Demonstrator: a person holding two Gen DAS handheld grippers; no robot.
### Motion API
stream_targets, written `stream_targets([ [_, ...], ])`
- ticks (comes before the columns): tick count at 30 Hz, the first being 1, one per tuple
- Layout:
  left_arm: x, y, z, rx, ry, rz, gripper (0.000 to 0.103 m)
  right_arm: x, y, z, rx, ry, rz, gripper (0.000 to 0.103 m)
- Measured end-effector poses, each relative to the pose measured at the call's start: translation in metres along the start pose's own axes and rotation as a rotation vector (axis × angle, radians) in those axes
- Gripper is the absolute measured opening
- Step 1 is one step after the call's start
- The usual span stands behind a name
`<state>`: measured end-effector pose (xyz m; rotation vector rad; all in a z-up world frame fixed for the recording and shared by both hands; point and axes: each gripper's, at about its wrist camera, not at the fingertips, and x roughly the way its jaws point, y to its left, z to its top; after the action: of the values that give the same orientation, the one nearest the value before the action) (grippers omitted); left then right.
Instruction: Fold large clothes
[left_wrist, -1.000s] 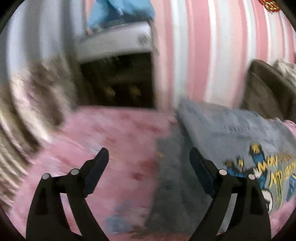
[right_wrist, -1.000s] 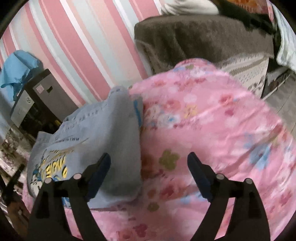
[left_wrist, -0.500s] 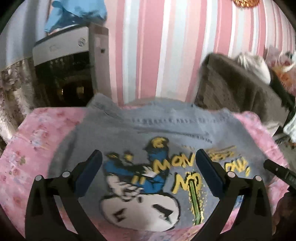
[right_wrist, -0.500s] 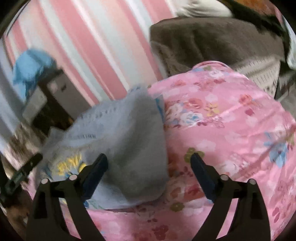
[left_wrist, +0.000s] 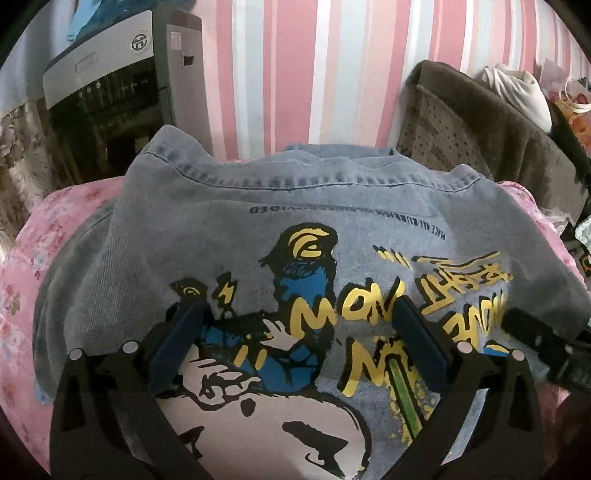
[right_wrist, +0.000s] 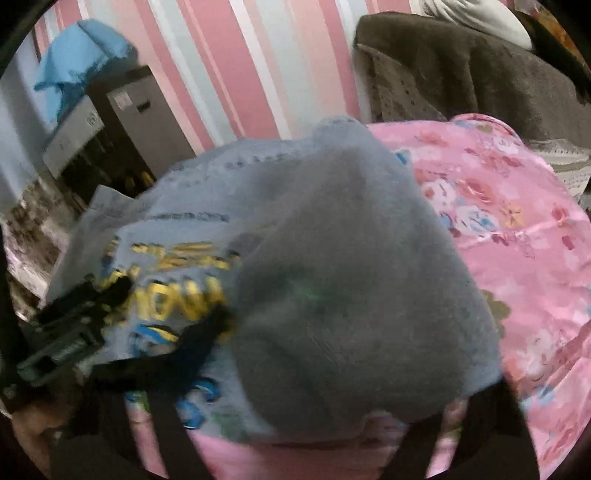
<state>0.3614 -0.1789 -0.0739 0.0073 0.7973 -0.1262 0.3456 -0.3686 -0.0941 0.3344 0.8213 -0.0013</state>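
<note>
A grey denim jacket with a blue and yellow cartoon print lies folded on a pink floral bedspread. My left gripper is open just above the print, holding nothing. In the right wrist view the jacket has a folded grey flap on top. My right gripper hovers low over that flap, its right finger partly hidden behind the cloth; the view is blurred. The right gripper also shows at the right edge of the left wrist view.
A pink and white striped wall stands behind the bed. A grey appliance with a blue cloth on it is at the back left. A brown blanket pile lies at the back right. Bare bedspread lies right of the jacket.
My left gripper swung right from the bedspread to over the jacket's print and came lower. My right gripper moved left and down onto the folded flap.
</note>
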Motion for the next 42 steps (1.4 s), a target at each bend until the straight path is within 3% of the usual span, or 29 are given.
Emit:
stream_targets([
  [1,0.0,0.0,0.0,-0.003,0.001,-0.004,0.1,-0.004,-0.001,0.001,0.008,-0.016,-0.001,0.05],
  [3,-0.001,0.0,0.001,-0.008,0.005,-0.009,0.1,-0.014,-0.002,0.004,0.035,-0.047,0.026,0.044],
  [12,-0.004,0.011,0.013,-0.025,0.014,-0.049,0.097,-0.068,0.041,0.024,0.057,-0.248,0.113,0.035],
  [14,-0.016,0.028,0.025,-0.065,0.036,-0.081,0.086,-0.074,0.059,0.028,0.06,-0.283,0.134,0.034],
  [16,-0.039,0.051,0.041,-0.08,-0.007,-0.071,0.088,-0.08,0.076,0.032,0.053,-0.31,0.145,0.033],
  [18,-0.071,0.081,0.061,-0.03,-0.058,-0.003,0.092,-0.082,0.096,0.034,0.039,-0.326,0.144,0.032],
  [21,-0.108,0.133,0.074,-0.081,-0.12,0.052,0.094,-0.077,0.129,0.034,0.001,-0.335,0.142,0.032],
  [26,-0.143,0.204,0.077,-0.177,-0.148,0.053,0.096,-0.046,0.188,0.024,-0.062,-0.296,0.152,0.032],
  [31,-0.138,0.24,0.07,-0.245,-0.129,0.03,0.097,0.014,0.229,-0.009,-0.082,-0.163,0.091,0.033],
  [37,-0.097,0.251,0.055,-0.29,-0.041,-0.038,0.097,0.021,0.241,-0.022,-0.109,-0.195,0.013,0.033],
  [39,-0.085,0.251,0.053,-0.307,-0.014,-0.09,0.097,0.013,0.24,-0.017,-0.127,-0.189,0.018,0.04],
  [40,-0.084,0.249,0.052,-0.307,-0.012,-0.101,0.097,0.006,0.237,-0.014,-0.121,-0.19,0.039,0.061],
  [42,-0.087,0.245,0.054,-0.302,-0.023,-0.119,0.097,-0.018,0.228,-0.004,-0.099,-0.209,0.11,0.09],
])
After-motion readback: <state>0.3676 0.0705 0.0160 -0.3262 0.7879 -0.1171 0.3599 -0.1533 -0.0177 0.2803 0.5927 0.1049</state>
